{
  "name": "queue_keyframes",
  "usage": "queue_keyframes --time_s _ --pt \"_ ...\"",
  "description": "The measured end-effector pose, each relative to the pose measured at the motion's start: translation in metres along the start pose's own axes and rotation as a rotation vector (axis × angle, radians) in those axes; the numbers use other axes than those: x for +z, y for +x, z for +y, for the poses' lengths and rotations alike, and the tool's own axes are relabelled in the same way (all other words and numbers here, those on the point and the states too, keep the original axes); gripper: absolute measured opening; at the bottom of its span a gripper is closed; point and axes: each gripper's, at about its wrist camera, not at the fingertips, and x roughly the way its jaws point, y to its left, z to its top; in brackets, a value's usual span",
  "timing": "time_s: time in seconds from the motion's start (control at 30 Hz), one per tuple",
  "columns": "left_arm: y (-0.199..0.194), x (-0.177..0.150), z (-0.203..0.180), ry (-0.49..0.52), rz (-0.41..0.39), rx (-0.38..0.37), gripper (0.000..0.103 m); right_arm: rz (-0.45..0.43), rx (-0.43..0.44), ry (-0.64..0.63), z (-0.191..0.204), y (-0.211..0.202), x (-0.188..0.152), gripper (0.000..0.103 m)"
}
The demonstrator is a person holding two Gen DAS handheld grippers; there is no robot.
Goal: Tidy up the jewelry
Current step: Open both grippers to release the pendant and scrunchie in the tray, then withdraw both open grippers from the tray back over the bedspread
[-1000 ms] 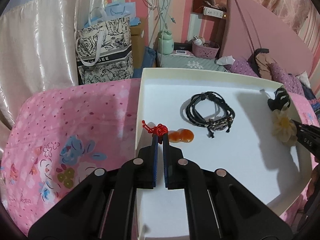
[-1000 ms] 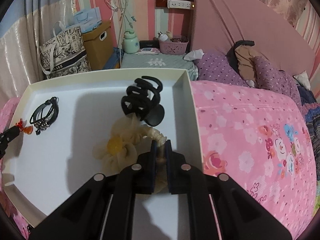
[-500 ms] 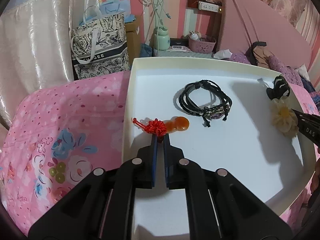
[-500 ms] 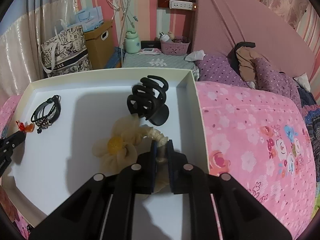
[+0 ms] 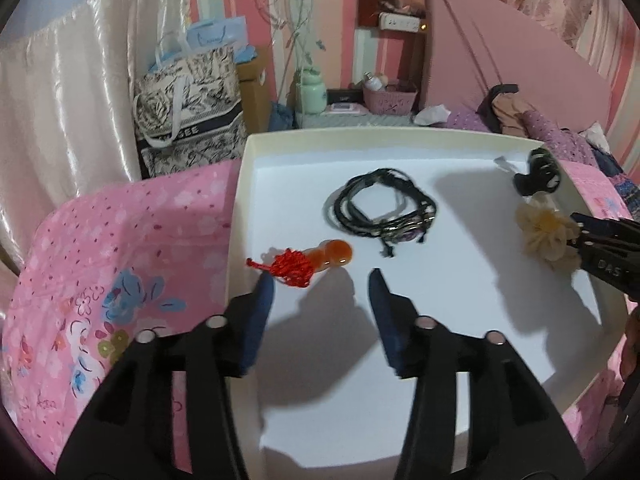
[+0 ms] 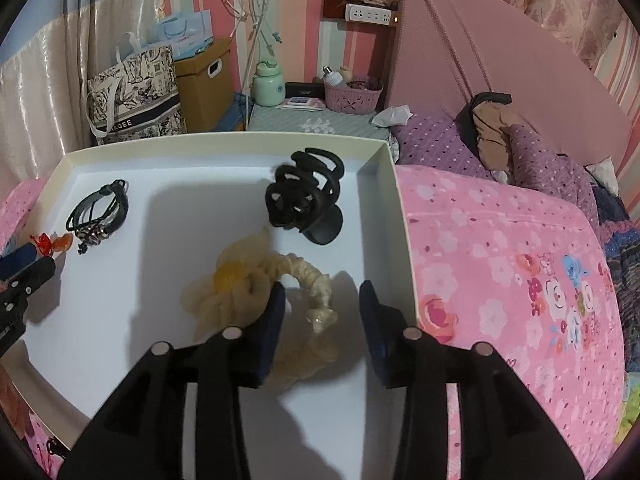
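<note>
Tote bag [image 6: 134, 98] lettering: "AGEE"

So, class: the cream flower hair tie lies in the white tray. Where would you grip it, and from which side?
Grip the twisted band loop of the cream flower hair tie, not the soft petals. The loop arches up off the white tray, and the open right hand-held gripper already straddles it from the near side. I would probably close across that arch from above.

My left wrist camera looks forward, close over the white tray's [image 5: 240, 184] left edge; my right wrist camera looks forward over its right side. Both face the bedside wall, sharing the tray's interior.
</note>
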Motion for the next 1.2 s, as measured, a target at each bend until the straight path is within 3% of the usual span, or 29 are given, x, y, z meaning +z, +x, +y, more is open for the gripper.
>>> queue_keyframes --time_s 0.07,0.13,0.2,0.33,0.47,0.6,0.7,0.87,1.2 --pt "-0.004 0.001 -0.002 0.004 -0.014 -0.004 0.058 0.006 0.005 0.0 -0.001 -0.002 0.0 0.04" --pt "-0.008 0.001 -0.003 0.007 -0.021 -0.015 0.06 0.001 0.006 0.001 0.0 -0.006 0.0 0.048" --pt "-0.016 0.001 -0.005 0.005 -0.033 -0.033 0.064 -0.017 0.015 0.001 0.0 -0.015 0.0 0.066" --pt "-0.037 0.003 -0.009 -0.003 -0.089 -0.04 0.085 -0.062 0.016 -0.016 0.0 -0.037 0.0 0.082" --pt "-0.053 0.003 -0.013 -0.03 -0.076 -0.075 0.09 -0.074 -0.019 -0.05 0.0 -0.059 -0.003 0.083" --pt "-0.081 -0.005 -0.021 -0.012 -0.097 -0.008 0.1 -0.094 -0.012 -0.019 -0.008 -0.085 -0.014 0.085" --pt "-0.107 -0.016 -0.02 -0.008 -0.112 0.011 0.1 -0.115 0.009 0.012 -0.015 -0.104 -0.026 0.093" --pt "-0.138 -0.038 -0.011 -0.026 -0.107 0.031 0.1 -0.143 0.008 0.037 -0.022 -0.132 -0.051 0.093" --pt "-0.152 -0.078 0.001 -0.106 -0.063 0.016 0.1 -0.177 -0.047 0.059 -0.037 -0.163 -0.106 0.093"
